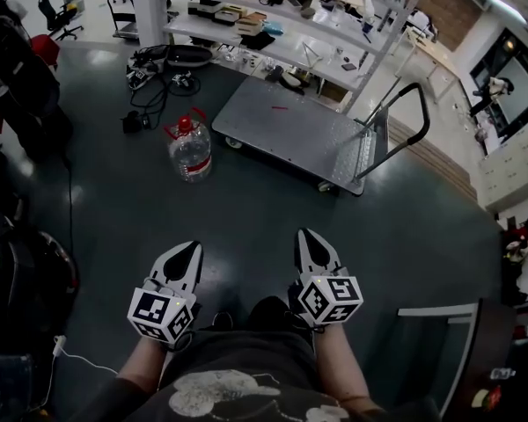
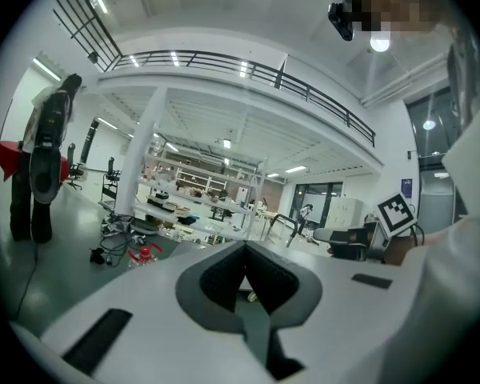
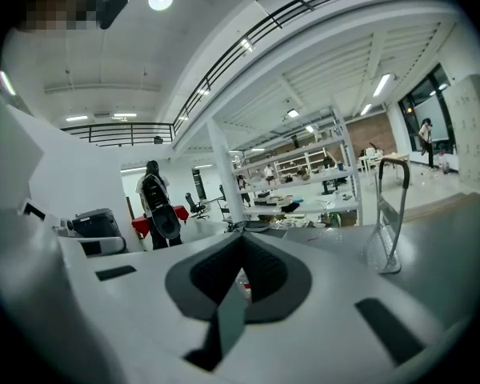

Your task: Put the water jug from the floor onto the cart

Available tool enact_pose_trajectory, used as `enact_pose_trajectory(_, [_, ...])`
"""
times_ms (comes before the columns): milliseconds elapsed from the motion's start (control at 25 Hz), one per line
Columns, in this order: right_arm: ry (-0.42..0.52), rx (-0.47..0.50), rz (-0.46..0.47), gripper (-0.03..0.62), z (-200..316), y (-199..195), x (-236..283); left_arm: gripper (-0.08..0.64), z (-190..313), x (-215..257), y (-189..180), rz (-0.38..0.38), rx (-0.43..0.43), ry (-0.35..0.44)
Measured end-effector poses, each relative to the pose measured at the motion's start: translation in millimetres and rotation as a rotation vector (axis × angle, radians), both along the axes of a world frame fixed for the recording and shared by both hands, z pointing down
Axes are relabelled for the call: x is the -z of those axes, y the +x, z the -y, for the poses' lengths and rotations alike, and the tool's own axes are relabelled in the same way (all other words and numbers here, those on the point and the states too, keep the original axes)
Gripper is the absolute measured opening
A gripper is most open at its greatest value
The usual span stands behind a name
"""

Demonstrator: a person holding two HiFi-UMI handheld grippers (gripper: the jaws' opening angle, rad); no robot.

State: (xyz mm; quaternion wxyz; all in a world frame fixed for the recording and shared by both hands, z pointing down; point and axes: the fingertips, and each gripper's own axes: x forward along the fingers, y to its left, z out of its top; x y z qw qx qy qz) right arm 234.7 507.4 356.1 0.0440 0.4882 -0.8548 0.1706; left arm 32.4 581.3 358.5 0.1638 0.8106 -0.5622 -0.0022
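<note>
The water jug point(image 1: 190, 148) is clear with a red cap and red handle. It stands upright on the dark floor, just left of the cart point(image 1: 290, 130). The cart is a low grey platform trolley, and its black handle point(image 1: 398, 126) is at the right end. My left gripper point(image 1: 190, 247) and right gripper point(image 1: 309, 235) are side by side close to my body, well short of the jug, both shut and empty. In the left gripper view the jug's red cap point(image 2: 146, 252) shows far off, left of the left gripper point(image 2: 245, 249). In the right gripper view the cart handle point(image 3: 392, 214) stands right of the right gripper point(image 3: 242, 243).
Long white shelves point(image 1: 273, 20) loaded with clutter run behind the cart. Black cables and small devices point(image 1: 154, 82) lie on the floor behind the jug. Dark bags and a red item point(image 1: 22, 77) stand at the left. A white cable point(image 1: 75, 359) trails at my lower left.
</note>
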Motion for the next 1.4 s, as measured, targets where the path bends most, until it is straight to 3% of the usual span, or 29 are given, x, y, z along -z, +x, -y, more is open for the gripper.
enact_pose_trajectory(280, [-0.002, 0.012, 0.010, -0.009, 48, -16, -8, 0.008, 32, -9, -21, 0.014, 0.038, -0.021])
enact_pose_trajectory(560, [-0.045, 0.019, 0.047, -0.009, 132, 2, -35, 0.008, 115, -20, 7, 0.023, 0.045, -0.041])
enact_pose_trajectory(760, [-0.047, 0.039, 0.071, -0.009, 209, 31, -25, 0.008, 185, 4, 37, -0.036, 0.038, -0.010])
enact_pose_trajectory(1080, [-0.039, 0.122, 0.070, -0.009, 312, 45, -22, 0.008, 272, 3, 49, 0.002, 0.133, -0.024])
enact_pose_trajectory(1400, [-0.091, 0.253, 0.049, -0.009, 362, 9, -50, 0.009, 313, -4, 35, 0.009, 0.239, -0.031])
